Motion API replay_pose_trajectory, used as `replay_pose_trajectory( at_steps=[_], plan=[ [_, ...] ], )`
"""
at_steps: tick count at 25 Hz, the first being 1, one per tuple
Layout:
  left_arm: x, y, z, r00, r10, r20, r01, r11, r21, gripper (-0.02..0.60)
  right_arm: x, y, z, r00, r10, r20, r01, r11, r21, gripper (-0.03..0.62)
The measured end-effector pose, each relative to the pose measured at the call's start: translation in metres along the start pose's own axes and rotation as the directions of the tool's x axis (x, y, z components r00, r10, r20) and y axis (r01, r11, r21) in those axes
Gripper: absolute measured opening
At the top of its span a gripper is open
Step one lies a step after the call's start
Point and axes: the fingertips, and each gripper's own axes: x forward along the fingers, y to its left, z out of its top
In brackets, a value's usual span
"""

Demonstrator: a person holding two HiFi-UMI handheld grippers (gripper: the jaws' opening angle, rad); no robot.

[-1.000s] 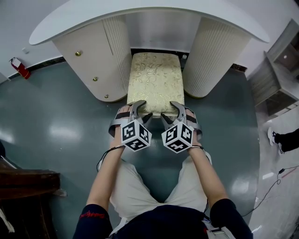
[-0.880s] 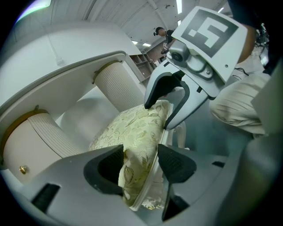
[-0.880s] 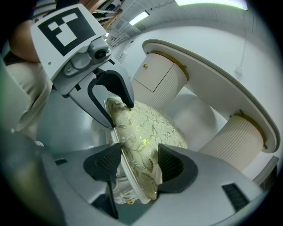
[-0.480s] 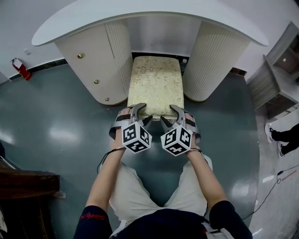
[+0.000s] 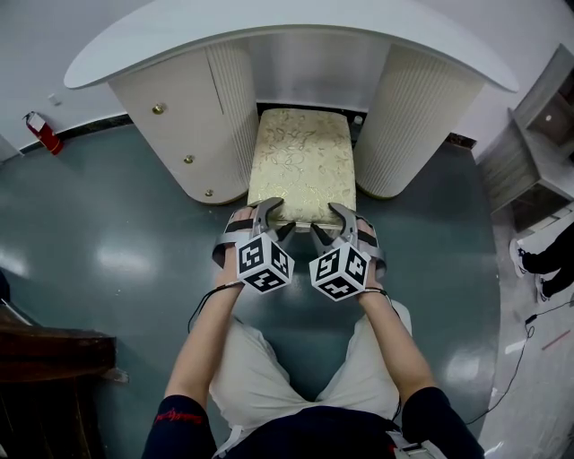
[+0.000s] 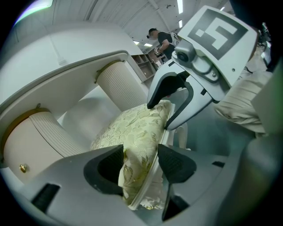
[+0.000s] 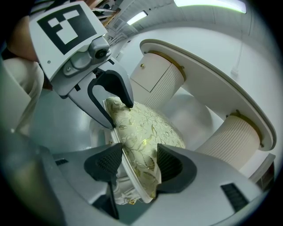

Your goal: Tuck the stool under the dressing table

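Stool (image 5: 300,166): seen slid partway under the dressing table (image 5: 269,36), its near end left jutting out.
Left gripper (image 5: 276,218): clamped on the seat's near edge.
Right gripper (image 5: 327,220): jaws just narrowed, apparently pinching that same edge.

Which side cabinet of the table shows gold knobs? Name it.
The cabinet left of the stool: three gold knobs on its flat front. The right cabinet shows only ribbing.

Stool (image 5: 300,166): cream cushion, gold floral pattern. Dressing table (image 5: 287,27): white top; cream ribbed pedestals (image 5: 413,116); gold knobs (image 5: 158,108). Floor (image 5: 117,242): glossy grey-teal.
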Motion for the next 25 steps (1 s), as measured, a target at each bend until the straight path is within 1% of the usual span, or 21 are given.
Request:
replay_pose_trajectory(
  at_steps=[9, 12, 17, 25],
  plan=[
    [0.018, 0.011, 0.006, 0.999, 0.028, 0.023, -0.028, 1.0, -0.009, 0.258, 0.015, -0.017, -0.005, 0.999, -0.034, -0.008, 0.034, 0.999, 0.01, 0.248],
    [0.022, 0.011, 0.009, 0.999, 0.022, 0.035, -0.021, 1.0, -0.018, 0.258, 0.017, -0.022, -0.009, 0.999, -0.034, -0.021, 0.035, 0.999, 0.012, 0.244],
    [0.026, 0.013, 0.014, 0.999, 0.017, 0.029, -0.017, 1.0, -0.021, 0.258, 0.017, -0.026, -0.011, 0.999, -0.048, -0.021, 0.048, 0.999, 0.008, 0.237],
    [0.027, 0.014, 0.013, 1.0, 0.019, 0.021, -0.018, 0.999, -0.035, 0.258, 0.018, -0.027, -0.01, 0.999, -0.043, -0.009, 0.043, 0.999, 0.017, 0.233]
  ],
)
